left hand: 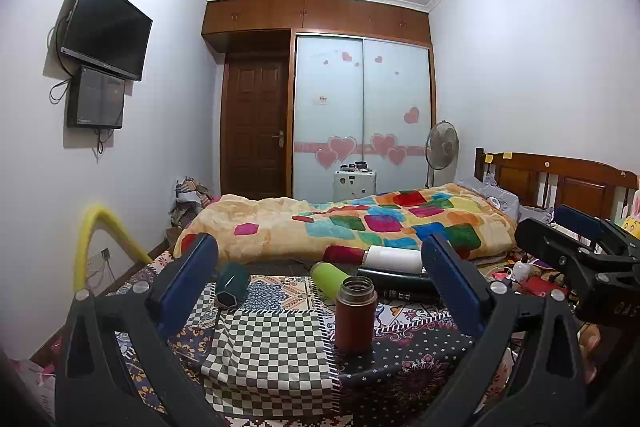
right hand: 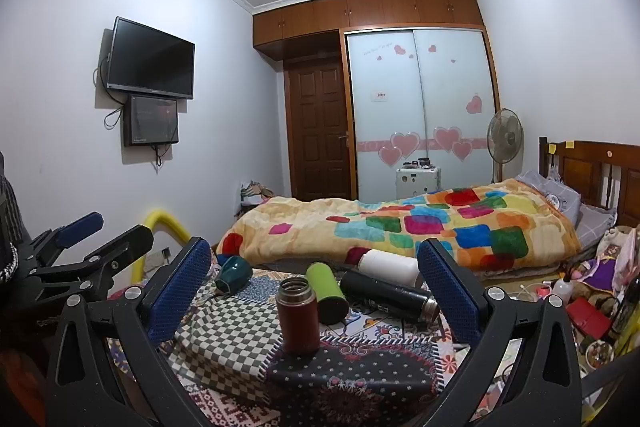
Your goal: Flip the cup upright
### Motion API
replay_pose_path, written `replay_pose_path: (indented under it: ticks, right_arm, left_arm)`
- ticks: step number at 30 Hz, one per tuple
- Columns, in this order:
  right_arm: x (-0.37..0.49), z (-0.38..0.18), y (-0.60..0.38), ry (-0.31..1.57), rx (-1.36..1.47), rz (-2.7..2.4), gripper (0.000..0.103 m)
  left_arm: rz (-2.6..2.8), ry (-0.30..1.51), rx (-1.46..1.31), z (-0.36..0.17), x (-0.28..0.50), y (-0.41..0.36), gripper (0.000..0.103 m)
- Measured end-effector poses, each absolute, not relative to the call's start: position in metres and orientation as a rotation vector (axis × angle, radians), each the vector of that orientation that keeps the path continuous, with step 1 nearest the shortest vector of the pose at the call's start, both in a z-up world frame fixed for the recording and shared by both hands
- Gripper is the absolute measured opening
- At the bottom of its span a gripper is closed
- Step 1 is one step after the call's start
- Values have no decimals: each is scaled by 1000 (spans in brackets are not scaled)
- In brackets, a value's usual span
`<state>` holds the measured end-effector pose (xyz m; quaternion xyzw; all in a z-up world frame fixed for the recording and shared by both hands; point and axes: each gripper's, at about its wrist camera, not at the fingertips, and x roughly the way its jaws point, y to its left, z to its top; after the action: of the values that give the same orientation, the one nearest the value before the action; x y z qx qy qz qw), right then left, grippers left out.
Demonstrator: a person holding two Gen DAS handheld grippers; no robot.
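Observation:
A brown-red flask (left hand: 355,315) (right hand: 298,315) stands upright on the patterned cloth (left hand: 272,359) (right hand: 240,343). Behind it lie on their sides a green cup (left hand: 329,279) (right hand: 326,287), a black flask (left hand: 396,281) (right hand: 388,295), a white cup (left hand: 394,259) (right hand: 388,265) and a dark teal cup (left hand: 232,285) (right hand: 234,273). My left gripper (left hand: 320,279) is open and empty, short of the brown-red flask. My right gripper (right hand: 314,279) is open and empty, also short of it. The right gripper shows at the right of the left wrist view (left hand: 576,251), the left at the left of the right wrist view (right hand: 92,247).
A bed with a colourful quilt (left hand: 360,223) (right hand: 400,227) lies behind the cloth. A yellow foam tube (left hand: 100,235) (right hand: 168,231) arches at the left. Clutter lies on the floor at the right (right hand: 588,307). A fan (left hand: 442,147) stands by the wardrobe.

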<state>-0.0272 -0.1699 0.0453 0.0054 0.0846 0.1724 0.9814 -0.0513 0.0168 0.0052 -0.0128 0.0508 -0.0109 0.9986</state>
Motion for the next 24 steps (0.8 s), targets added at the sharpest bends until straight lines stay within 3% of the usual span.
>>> replay_pose_path:
  ticks: [24]
  right_arm:
    - [-27,48,-172,164,11,340,103]
  left_arm:
    - [-39,107,-34,2,-50,17,103]
